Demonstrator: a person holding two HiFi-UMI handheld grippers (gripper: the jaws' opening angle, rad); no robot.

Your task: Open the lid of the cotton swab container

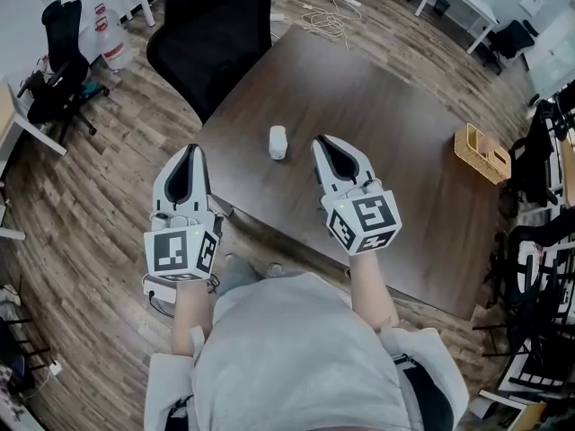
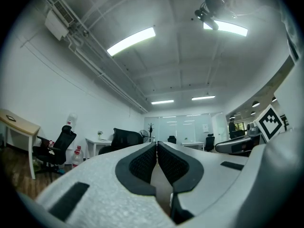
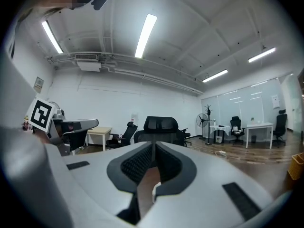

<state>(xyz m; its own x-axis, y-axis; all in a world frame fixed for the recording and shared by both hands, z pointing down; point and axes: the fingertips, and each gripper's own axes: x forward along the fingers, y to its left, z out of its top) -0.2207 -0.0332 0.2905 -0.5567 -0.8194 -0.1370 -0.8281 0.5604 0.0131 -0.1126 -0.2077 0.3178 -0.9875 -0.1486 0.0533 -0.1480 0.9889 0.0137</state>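
Observation:
A small white cylindrical cotton swab container [image 1: 278, 142] stands upright on the dark brown table [image 1: 404, 178], near its left front edge, lid on. My left gripper [image 1: 191, 153] hovers left of the table's edge over the floor, shut with nothing between its jaws. My right gripper [image 1: 325, 142] hangs over the table just right of the container, a short gap apart, also shut and empty. In the left gripper view the gripper [image 2: 156, 146] tilts up toward the room and ceiling; the right gripper [image 3: 153, 146] does the same. Neither gripper view shows the container.
A black office chair [image 1: 211, 34] stands at the table's far left side. A wicker basket [image 1: 483, 153] sits on the table's right edge. White cables [image 1: 328, 21] lie on the floor beyond the table. More chairs and desks ring the room.

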